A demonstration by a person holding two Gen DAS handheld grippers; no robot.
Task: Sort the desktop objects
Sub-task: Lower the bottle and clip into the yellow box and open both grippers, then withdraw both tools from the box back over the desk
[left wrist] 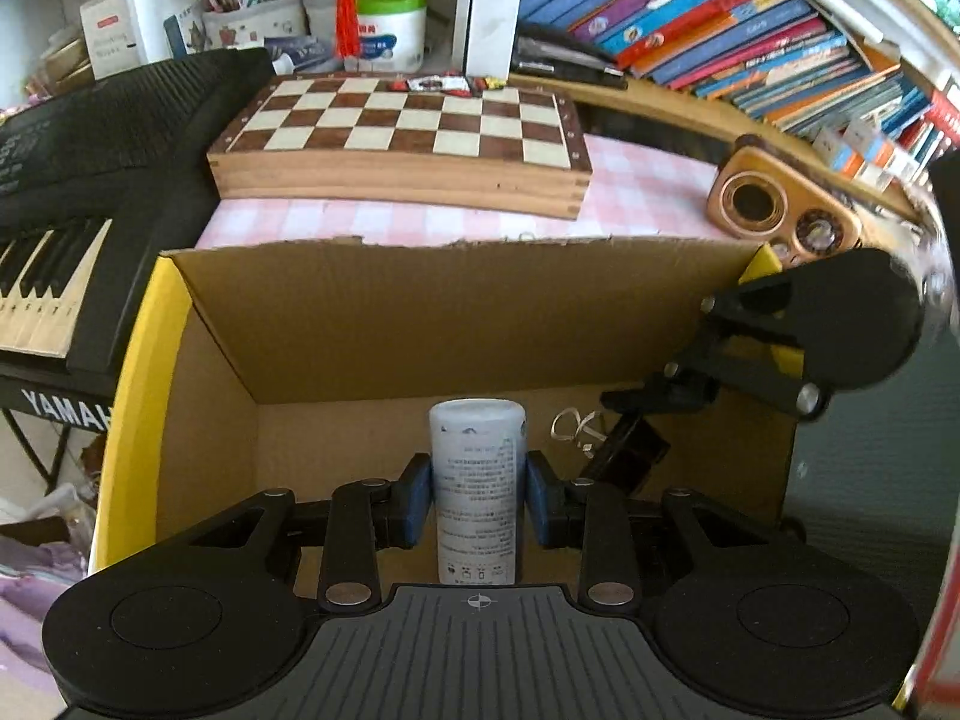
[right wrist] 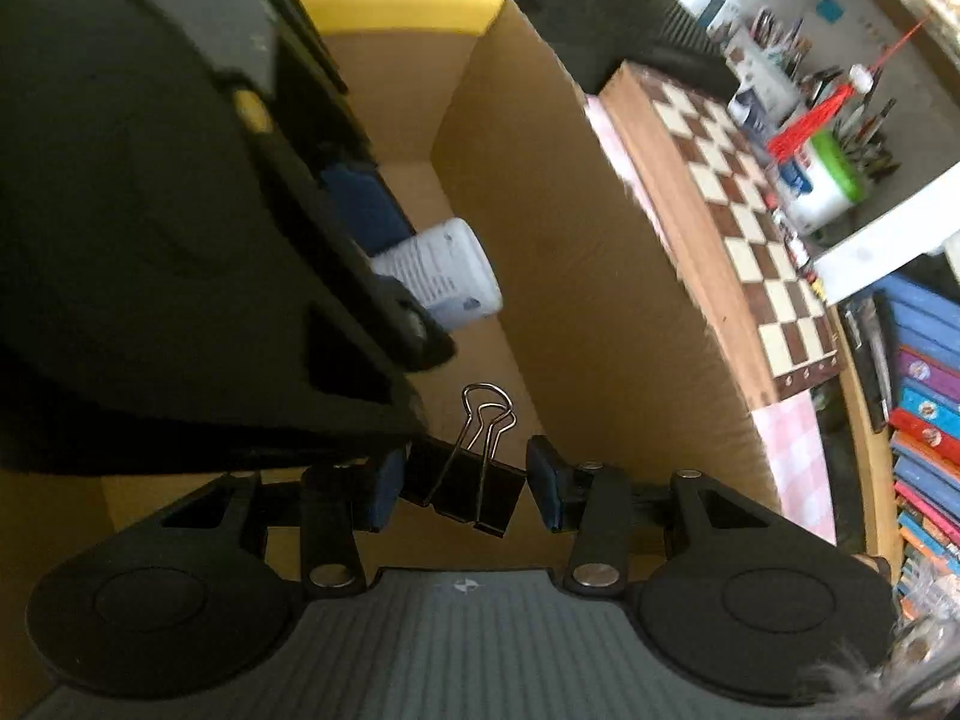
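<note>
My left gripper [left wrist: 478,495] is shut on a white bottle [left wrist: 477,480] with small printed text, held upright inside an open cardboard box [left wrist: 420,312]. The bottle also shows in the right wrist view [right wrist: 444,273], with the left gripper's body above it. My right gripper [right wrist: 462,492] is inside the same box, and a black binder clip [right wrist: 462,489] with silver handles sits between its blue pads [right wrist: 549,495]. The left pad touches the clip; a small gap shows at the right pad. The clip also shows in the left wrist view [left wrist: 624,456] under the right gripper [left wrist: 648,402].
A wooden chessboard box [left wrist: 396,138] lies on a pink checked cloth [left wrist: 636,192] behind the box. A black Yamaha keyboard [left wrist: 78,192] is at left. A wooden radio [left wrist: 780,210] and a shelf of books [left wrist: 750,36] are at right. Pen holders [left wrist: 252,6] stand at the back.
</note>
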